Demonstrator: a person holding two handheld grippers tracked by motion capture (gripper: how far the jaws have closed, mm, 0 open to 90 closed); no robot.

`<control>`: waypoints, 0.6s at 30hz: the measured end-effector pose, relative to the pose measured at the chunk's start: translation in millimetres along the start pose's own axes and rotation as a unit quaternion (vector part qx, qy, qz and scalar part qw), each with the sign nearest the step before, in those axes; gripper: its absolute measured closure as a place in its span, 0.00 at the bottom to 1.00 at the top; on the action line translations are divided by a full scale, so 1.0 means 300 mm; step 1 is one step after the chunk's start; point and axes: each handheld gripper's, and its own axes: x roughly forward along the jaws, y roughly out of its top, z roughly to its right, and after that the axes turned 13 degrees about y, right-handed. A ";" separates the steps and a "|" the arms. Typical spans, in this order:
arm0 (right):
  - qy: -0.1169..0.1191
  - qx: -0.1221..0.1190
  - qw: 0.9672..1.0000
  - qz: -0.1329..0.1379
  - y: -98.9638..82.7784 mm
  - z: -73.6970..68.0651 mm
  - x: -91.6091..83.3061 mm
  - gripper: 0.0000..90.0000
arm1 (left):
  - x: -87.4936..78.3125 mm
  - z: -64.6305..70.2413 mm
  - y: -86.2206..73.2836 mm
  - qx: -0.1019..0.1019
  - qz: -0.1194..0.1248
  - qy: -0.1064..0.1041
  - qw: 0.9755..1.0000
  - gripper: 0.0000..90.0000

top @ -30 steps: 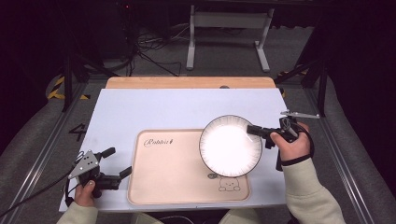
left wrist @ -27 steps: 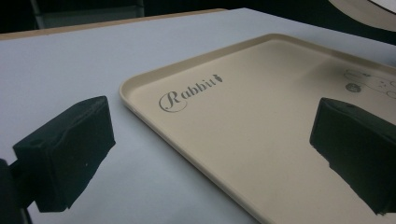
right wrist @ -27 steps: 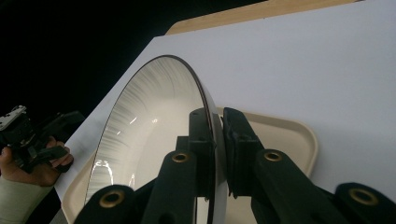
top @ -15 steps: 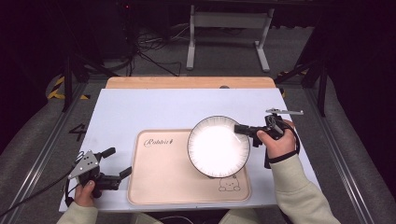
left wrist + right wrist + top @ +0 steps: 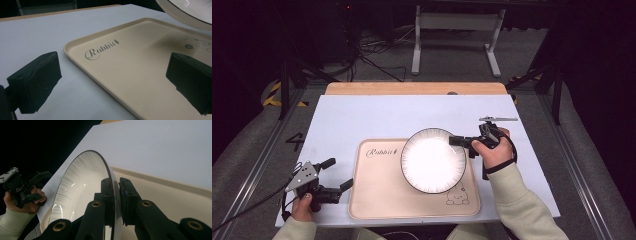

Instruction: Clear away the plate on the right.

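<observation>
The right gripper [image 5: 459,141] has its fingers clamped on the plate's [image 5: 432,160] rim – plate over the tray [image 5: 377,200], not yet set down; the left gripper's [image 5: 334,175] fingers stand apart, idle.

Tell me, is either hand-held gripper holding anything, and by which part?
The right hand-held gripper pinches the white plate by its rim, at the edge nearest that hand, over the beige tray. The left hand-held gripper is open and holds nothing.
</observation>
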 end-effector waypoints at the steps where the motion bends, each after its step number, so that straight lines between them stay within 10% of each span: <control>1: 0.000 0.000 1.000 -0.001 -0.001 0.001 0.007 0.92 | 0.000 -0.001 0.000 0.003 0.001 0.002 1.000 0.00; 18: 0.008 0.016 0.999 -0.035 -0.035 0.026 0.126 0.91 | 0.000 0.002 0.001 0.011 0.000 -0.001 1.000 0.00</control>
